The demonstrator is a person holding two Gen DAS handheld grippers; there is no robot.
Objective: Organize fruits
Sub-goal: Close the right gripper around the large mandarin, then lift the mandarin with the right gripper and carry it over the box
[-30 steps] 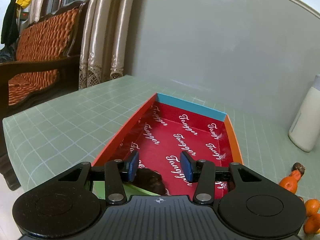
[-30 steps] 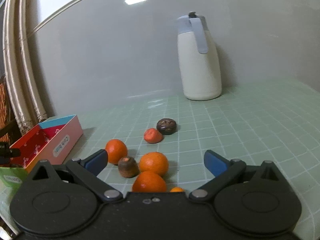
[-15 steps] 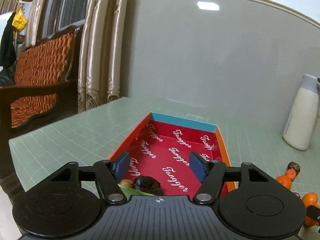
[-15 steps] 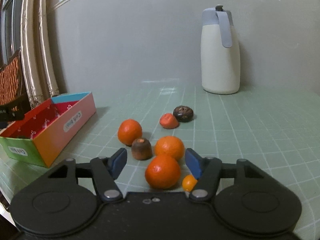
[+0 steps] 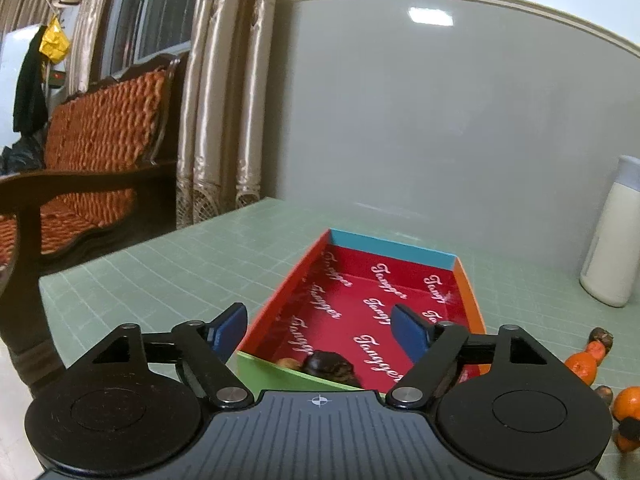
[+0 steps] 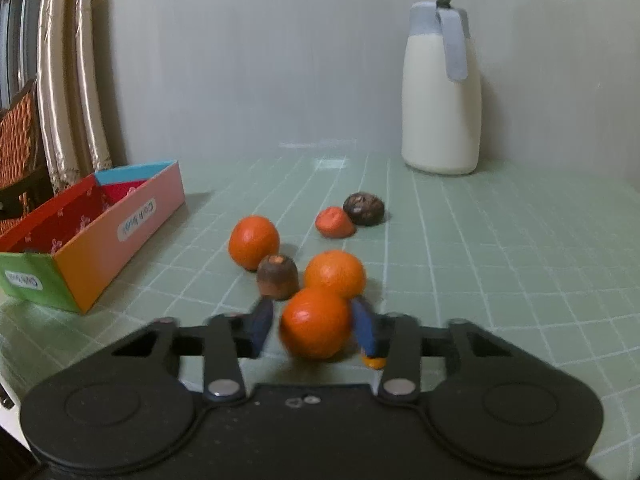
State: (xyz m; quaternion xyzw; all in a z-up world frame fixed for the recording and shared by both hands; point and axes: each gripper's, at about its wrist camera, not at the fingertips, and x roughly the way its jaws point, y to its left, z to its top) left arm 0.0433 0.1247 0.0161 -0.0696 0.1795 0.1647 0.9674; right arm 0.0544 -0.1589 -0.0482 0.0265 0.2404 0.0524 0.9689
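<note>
Left wrist view: left tongs (image 5: 320, 330), just spread wide and empty, hover over the box (image 5: 394, 246), dark fruit (image 5: 330, 366) at 6 o'clock. Right tongs (image 6: 312, 322) have just closed on a tangerine (image 6: 314, 322); the left pad's contact is blurred, so it may roll free, nudging its 12 o'clock neighbour (image 6: 335, 274).

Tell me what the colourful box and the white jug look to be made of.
Colourful box: probably printed cardboard, matte; thin flat walls, sharp folded corners, paper labels stuck on its side. White jug: likely plastic or coated metal, smooth with a slight sheen; its grey lid and handle look like plastic.
</note>
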